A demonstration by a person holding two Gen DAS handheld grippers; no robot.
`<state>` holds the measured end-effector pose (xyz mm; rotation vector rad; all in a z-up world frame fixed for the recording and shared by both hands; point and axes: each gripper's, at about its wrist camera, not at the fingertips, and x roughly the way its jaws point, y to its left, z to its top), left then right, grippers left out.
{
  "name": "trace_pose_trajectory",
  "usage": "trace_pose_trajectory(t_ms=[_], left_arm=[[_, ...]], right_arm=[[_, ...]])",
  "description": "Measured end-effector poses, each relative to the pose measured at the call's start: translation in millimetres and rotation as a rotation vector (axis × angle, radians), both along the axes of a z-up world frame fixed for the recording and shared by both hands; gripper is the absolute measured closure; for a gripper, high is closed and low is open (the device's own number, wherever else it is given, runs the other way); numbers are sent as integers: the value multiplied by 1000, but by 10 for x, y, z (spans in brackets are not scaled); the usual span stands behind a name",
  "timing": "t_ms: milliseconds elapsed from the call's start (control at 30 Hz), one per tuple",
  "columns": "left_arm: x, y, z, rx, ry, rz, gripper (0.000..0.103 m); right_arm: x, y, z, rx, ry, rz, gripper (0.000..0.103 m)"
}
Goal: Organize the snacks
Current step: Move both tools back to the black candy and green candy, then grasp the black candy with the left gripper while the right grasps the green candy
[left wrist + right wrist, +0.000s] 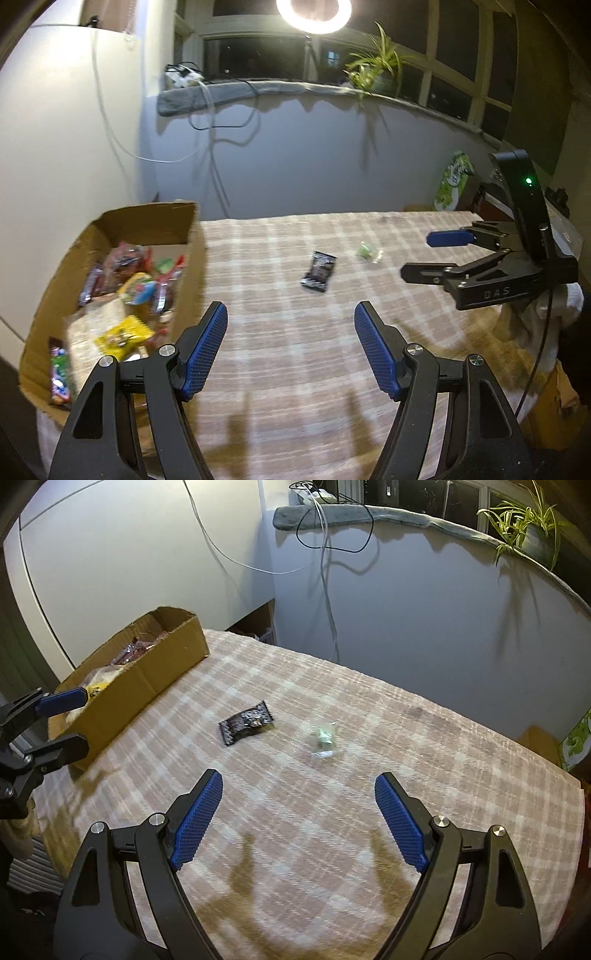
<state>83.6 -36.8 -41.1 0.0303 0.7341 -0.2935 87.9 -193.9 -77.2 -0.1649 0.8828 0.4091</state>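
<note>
On the checked table [332,812], a dark packet [246,722] and a pale green sweet [324,740] are lying near the middle. At its left edge a box [110,236] is holding snacks [125,306]. Left gripper [290,321] and right gripper [298,794] are hovering, jaws apart, gripping nothing.

Two loose snacks on the checked cloth: one dark packet [318,272], one small green sweet [368,252]. One cardboard box [155,225], left of frame. Two grippers [291,343] [298,821]. One potted plant [376,66].
</note>
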Motion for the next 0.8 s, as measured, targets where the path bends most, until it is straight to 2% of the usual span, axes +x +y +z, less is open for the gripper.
trace_pose_trajectory(t_ms=[233,300,367,533,600,800], left_arm=[[239,-286,-106,-3,43,-42,46],[340,-333,-160,-9,58,-41,49],[431,-360,-218,-16,74,-36,54],[665,-431,-411,-19,124,-32,61],[767,-451,-489,-14,143,-29,63],[925,-493,-591,7,155,-41,63]], right_arm=[[148,-63,-103,-3,5,16,16],[199,-61,-129,-8,8,23,25],[256,-55,-164,-7,21,30,29],[382,-10,-249,-17,35,46,31],[438,11,-279,-14,47,51,40],[566,66,-384,-11,68,53,42]])
